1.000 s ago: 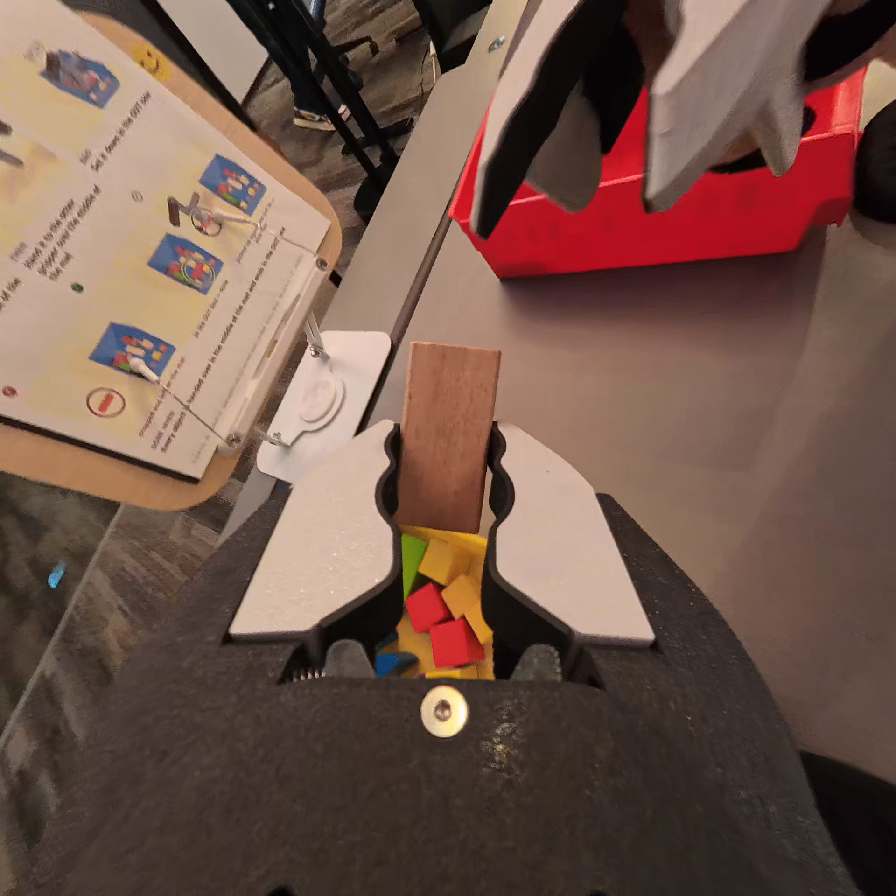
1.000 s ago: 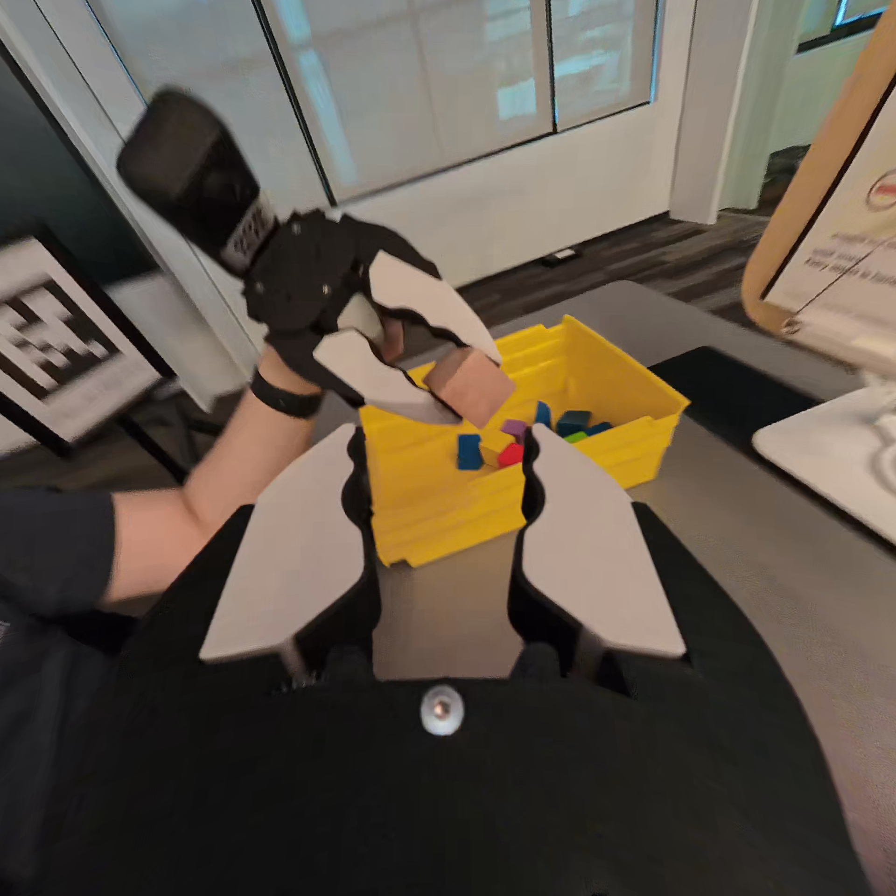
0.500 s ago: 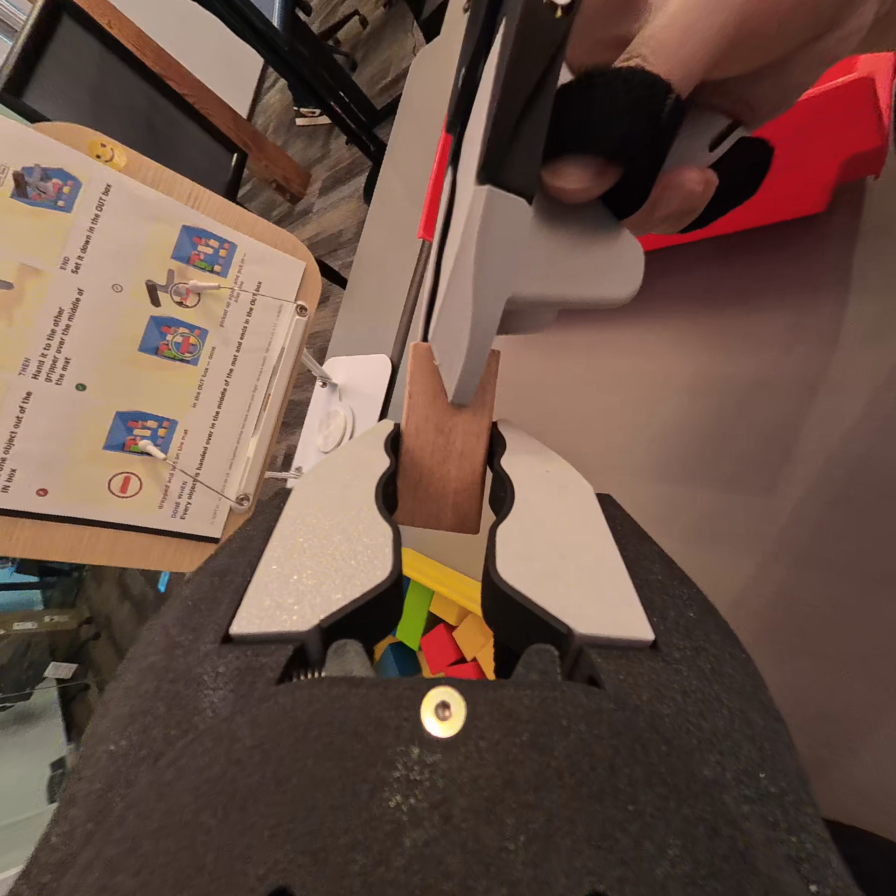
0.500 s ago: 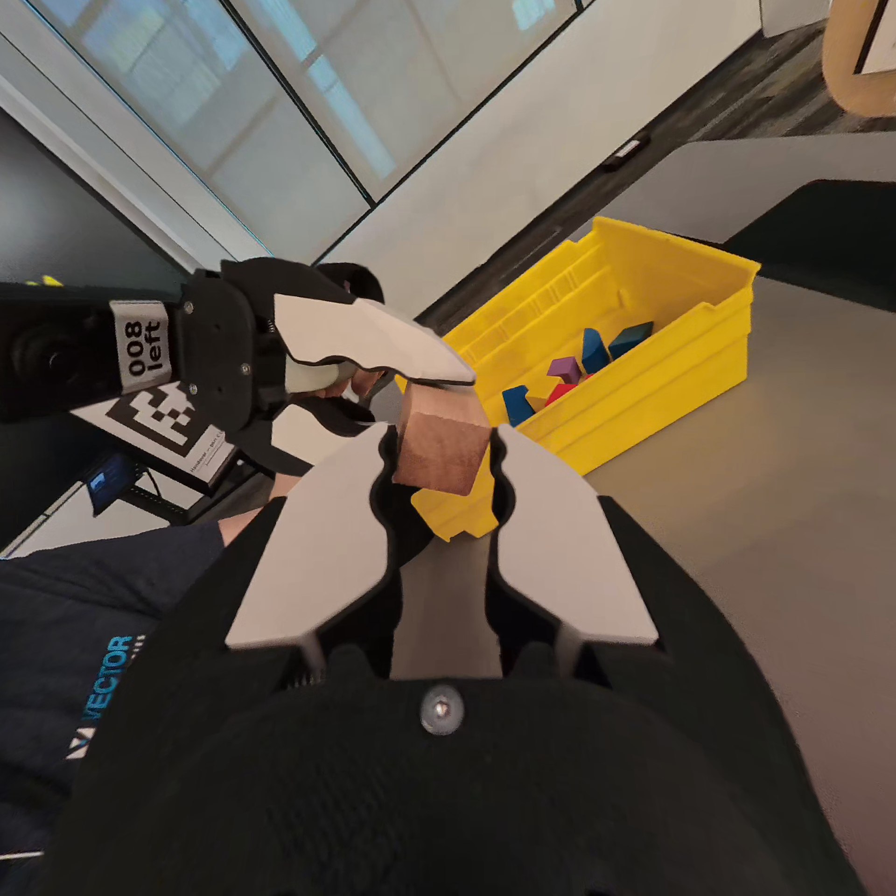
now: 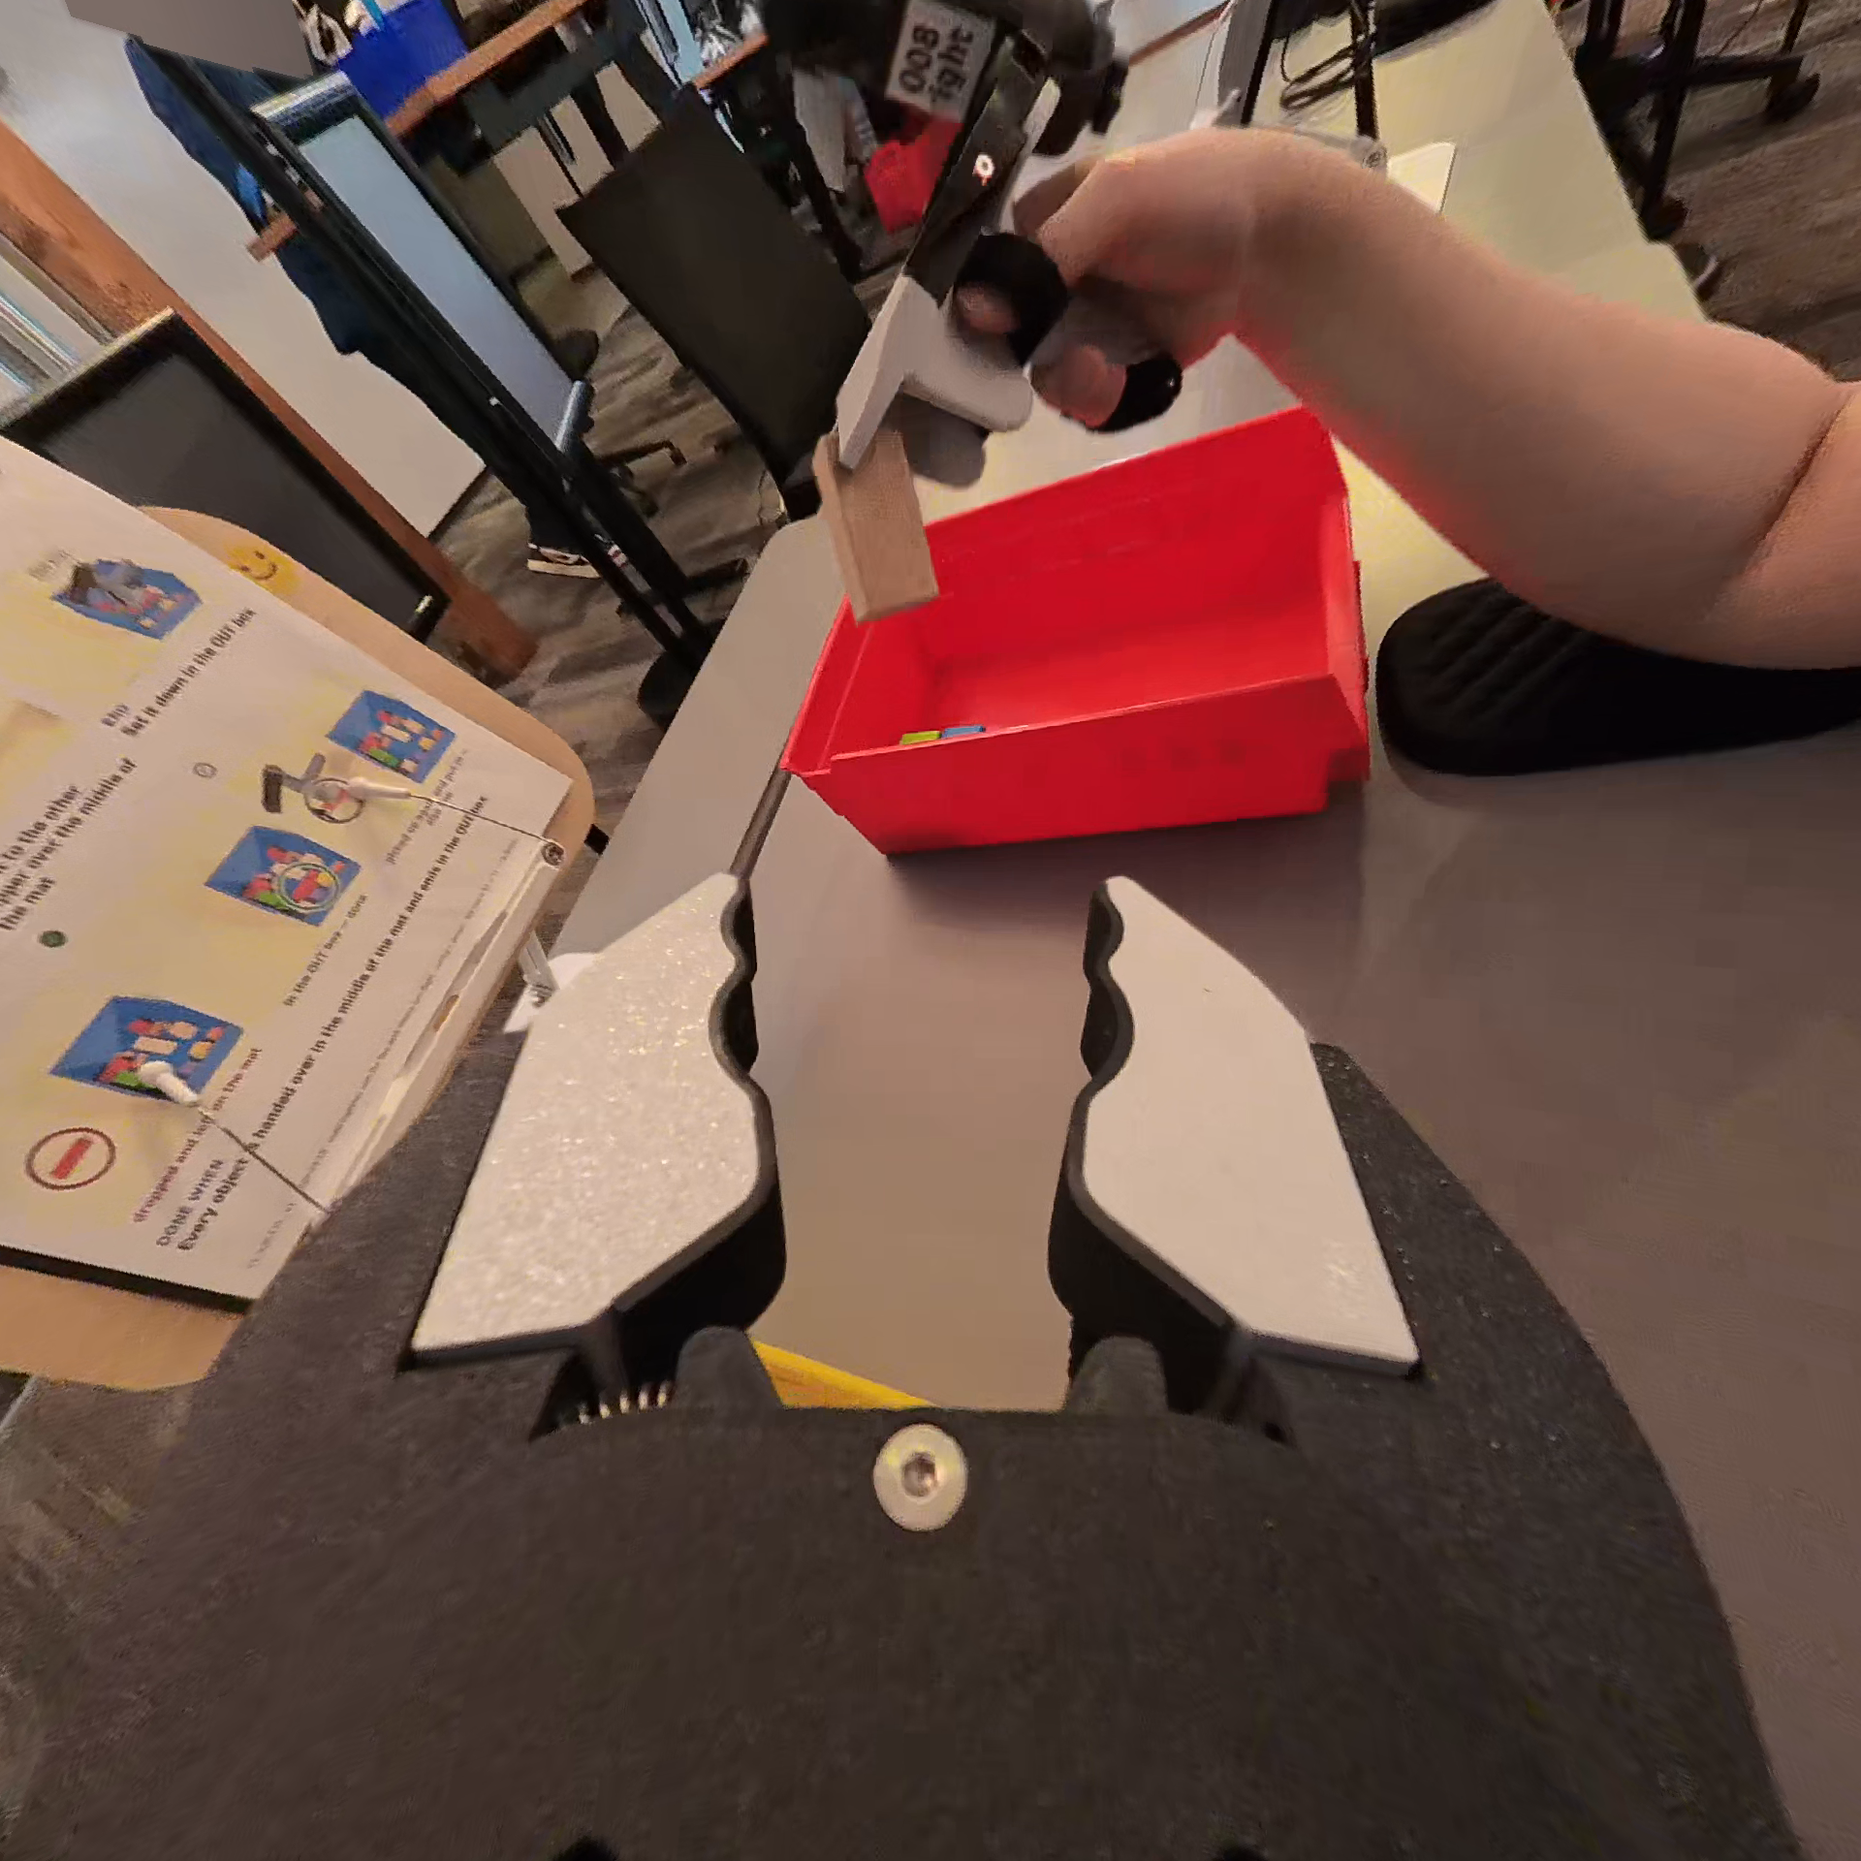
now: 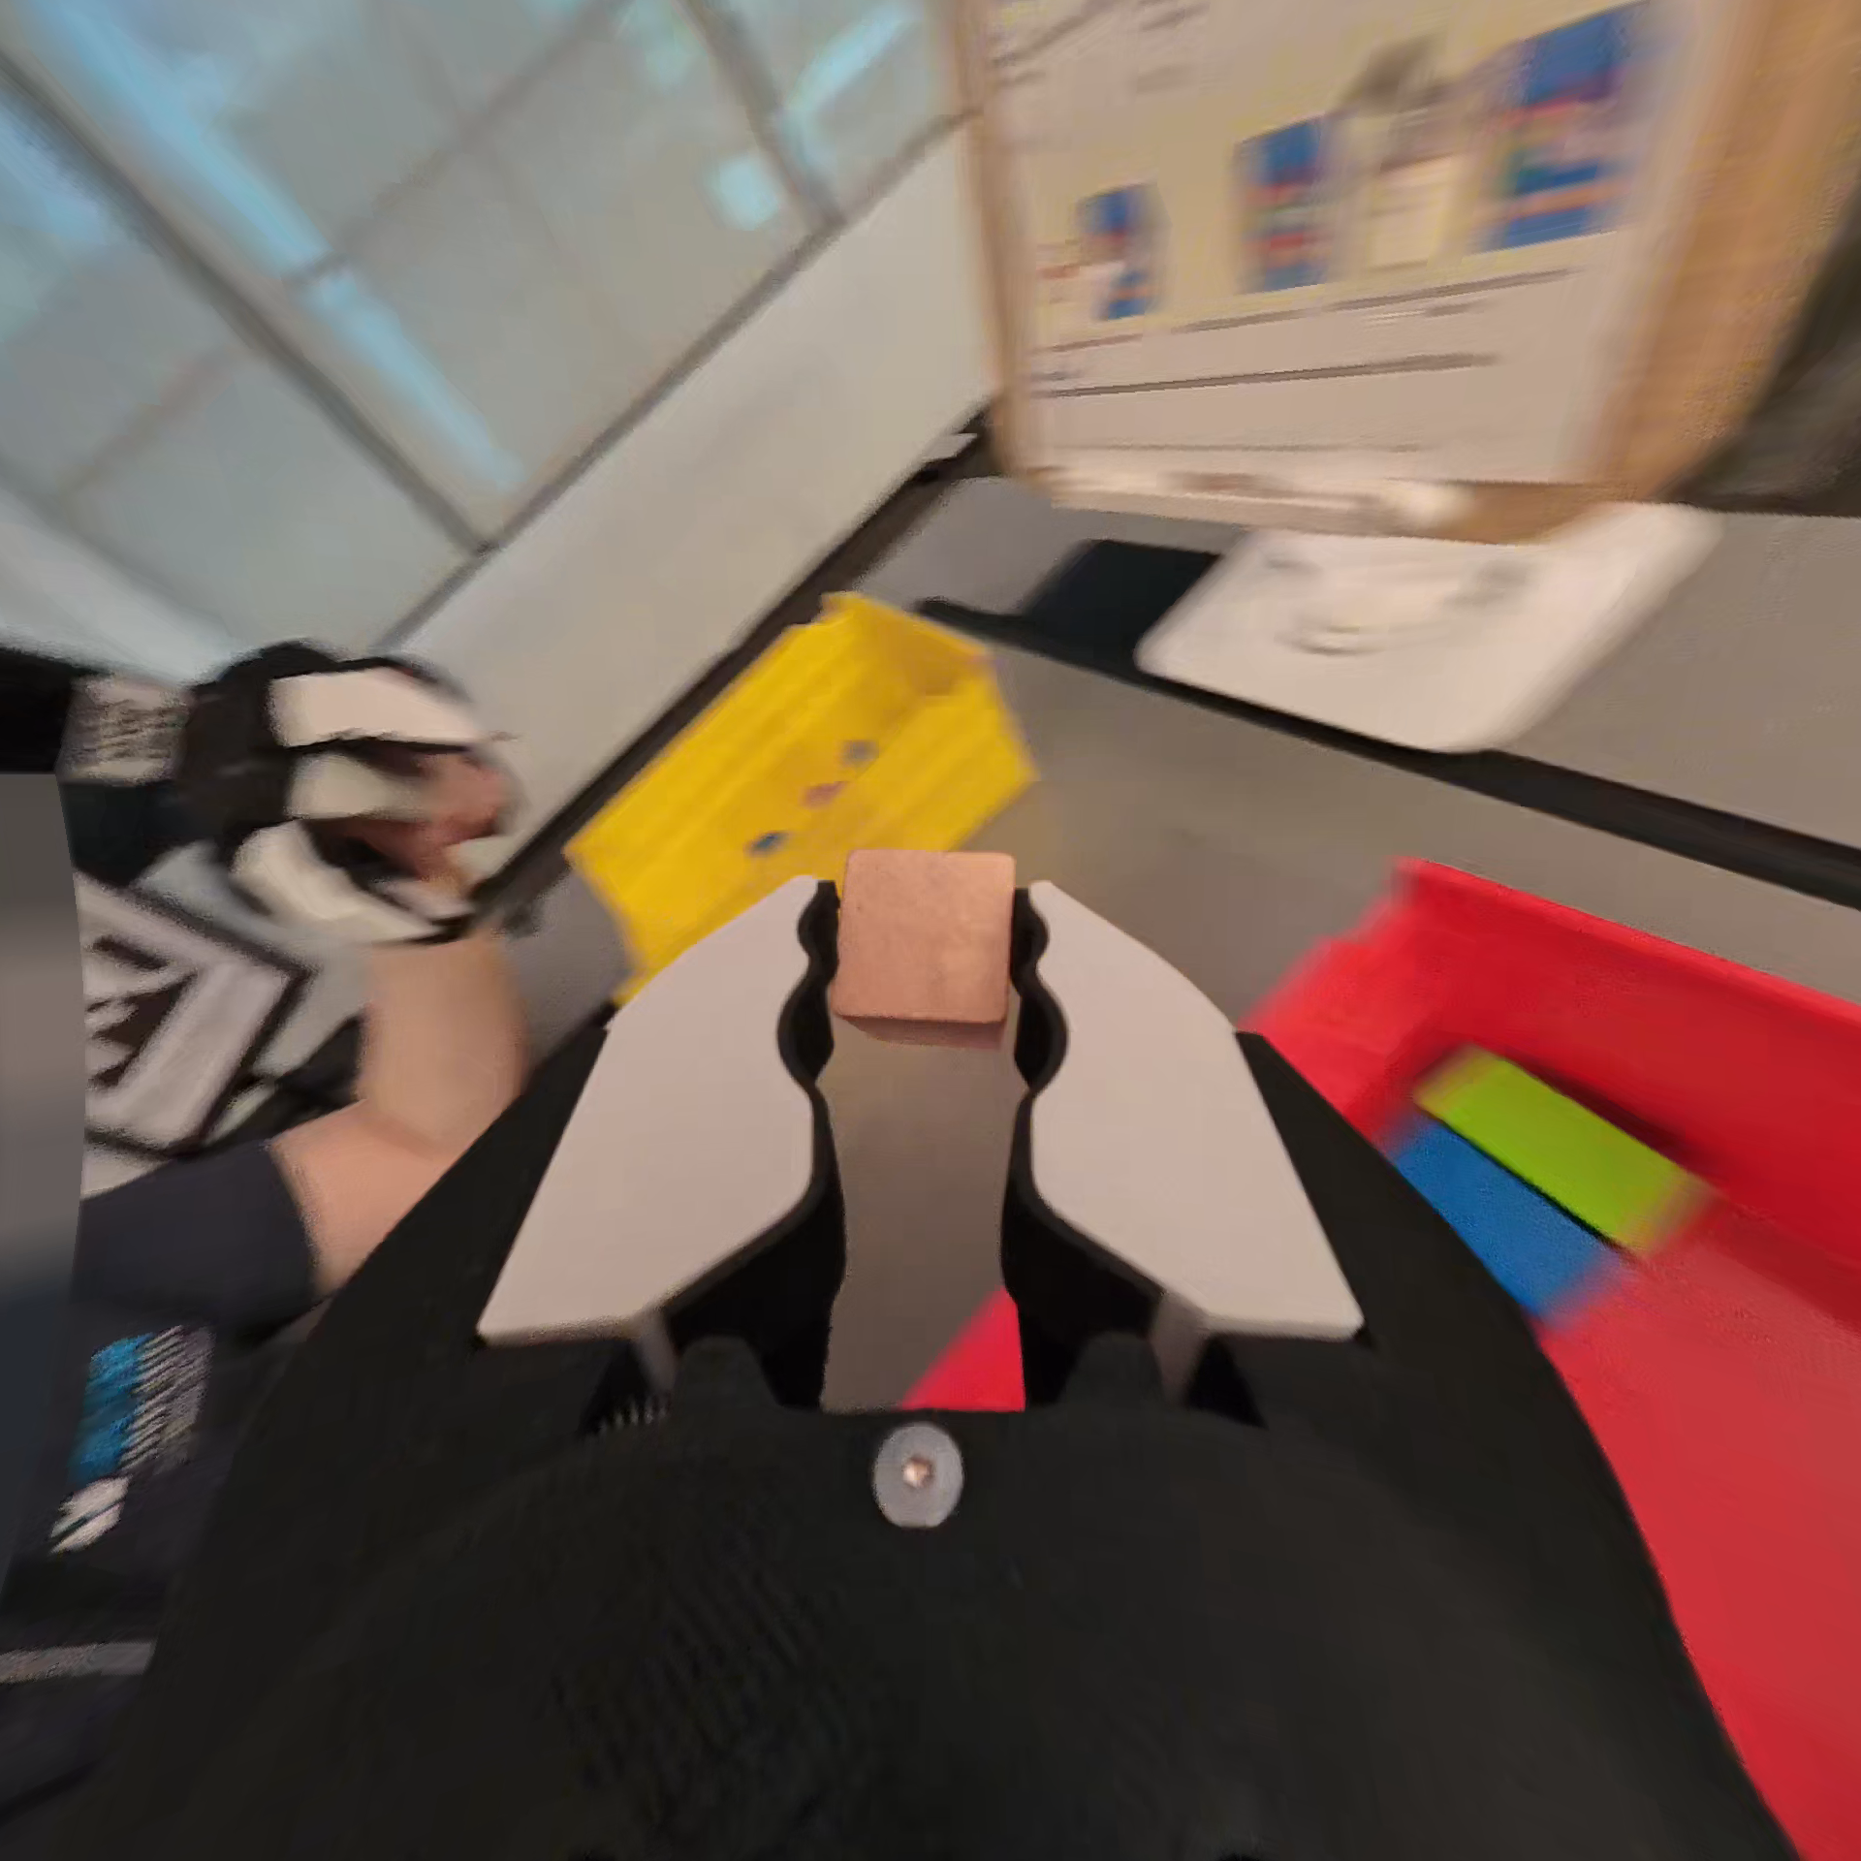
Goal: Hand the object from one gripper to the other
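Right gripper [image 6: 921,942] clamps the block [image 6: 924,935] at its fingertips, above the red bin's [image 5: 1108,785] near-left rim. Left gripper [image 5: 916,906] gapes wide, empty, over bare table [image 5: 1511,1007].

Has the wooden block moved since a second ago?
Yes. The wooden block has left the open left gripper and now hangs in the right gripper, up over the far corner of the red bin.
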`<state>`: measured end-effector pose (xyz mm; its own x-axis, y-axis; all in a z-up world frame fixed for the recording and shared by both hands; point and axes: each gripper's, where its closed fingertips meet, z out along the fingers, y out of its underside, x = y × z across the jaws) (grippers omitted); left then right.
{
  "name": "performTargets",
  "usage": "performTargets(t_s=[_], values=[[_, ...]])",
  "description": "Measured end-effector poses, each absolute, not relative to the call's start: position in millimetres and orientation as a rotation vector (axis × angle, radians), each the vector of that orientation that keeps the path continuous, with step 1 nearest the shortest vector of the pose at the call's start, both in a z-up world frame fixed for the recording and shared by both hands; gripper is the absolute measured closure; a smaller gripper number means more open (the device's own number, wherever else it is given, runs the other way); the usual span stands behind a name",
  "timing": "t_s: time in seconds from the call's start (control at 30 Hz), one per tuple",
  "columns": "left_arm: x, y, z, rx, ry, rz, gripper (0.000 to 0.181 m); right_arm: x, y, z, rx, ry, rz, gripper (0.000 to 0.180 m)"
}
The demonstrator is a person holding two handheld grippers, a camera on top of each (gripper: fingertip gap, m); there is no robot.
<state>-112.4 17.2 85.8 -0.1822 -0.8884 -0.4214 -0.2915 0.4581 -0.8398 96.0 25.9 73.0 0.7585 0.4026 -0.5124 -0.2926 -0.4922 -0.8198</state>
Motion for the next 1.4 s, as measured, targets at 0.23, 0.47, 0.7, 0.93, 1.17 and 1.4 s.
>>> performTargets(t_s=[0.23,0.47,0.7,0.93,1.17,1.4], values=[[-106,5,80,-1.013,1.764,-0.757,0.121,191,17,-38,-2.200,0.333,0.785,0.146],[-108,3,82,-0.999,1.768,-0.729,0.123,170,30,-87,-2.218,0.424,0.952,0.146],[-110,7,84,-1.003,1.751,-0.717,0.127,170,30,-111,-2.247,0.471,0.905,0.146],[-108,6,81,-1.000,1.761,-0.700,0.127,160,34,-106,-2.184,0.302,0.849,0.146],[-109,-1,85,-0.972,1.769,-0.715,0.128,151,18,-109,-2.207,0.019,0.732,0.146],[-111,-7,88,-0.948,1.781,-0.722,0.128,146,-6,-114,-2.371,-0.227,0.555,0.145]])
